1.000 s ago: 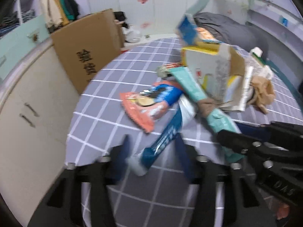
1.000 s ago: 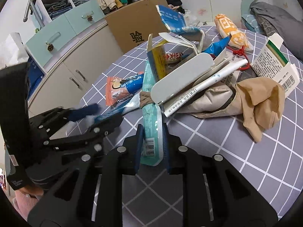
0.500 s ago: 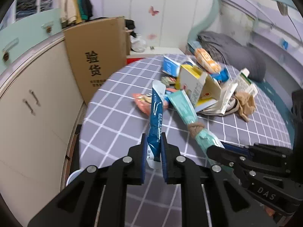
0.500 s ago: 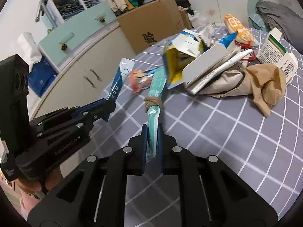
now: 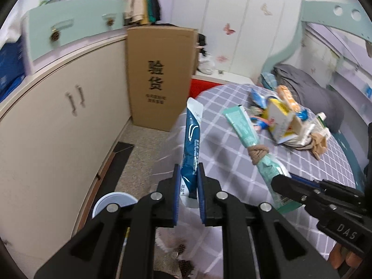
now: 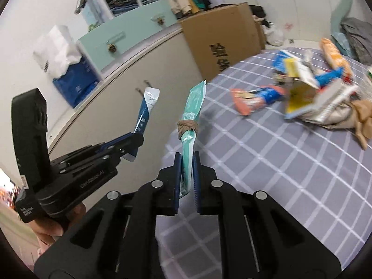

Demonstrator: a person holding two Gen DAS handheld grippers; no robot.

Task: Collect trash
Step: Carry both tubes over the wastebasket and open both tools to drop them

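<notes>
My left gripper (image 5: pixel 188 169) is shut on the lower end of a blue and white packet (image 5: pixel 192 137), which stands upright above the bed's edge. My right gripper (image 6: pixel 187 157) is shut on a teal packet (image 6: pixel 194 102) with a brown knotted band (image 6: pixel 187 125) around its middle. Each gripper shows in the other view: the right gripper (image 5: pixel 280 182) with the teal packet (image 5: pixel 243 125), and the left gripper (image 6: pixel 137 138) with the blue packet (image 6: pixel 145 111). A pile of cartons and wrappers (image 5: pixel 282 121) lies farther back on the grey checked bed sheet (image 5: pixel 302 165).
A tall cardboard box (image 5: pixel 160 76) stands on the floor by the bed's corner. Beige cabinets (image 5: pixel 58 121) run along the left, with a strip of floor between them and the bed. A round white and blue container (image 5: pixel 114 203) sits on the floor below my left gripper.
Both grippers closed on their packets, lifted them off the sheet and drew back from the pile toward the bed's edge. The left one rolled, so the blue packet now stands upright.
</notes>
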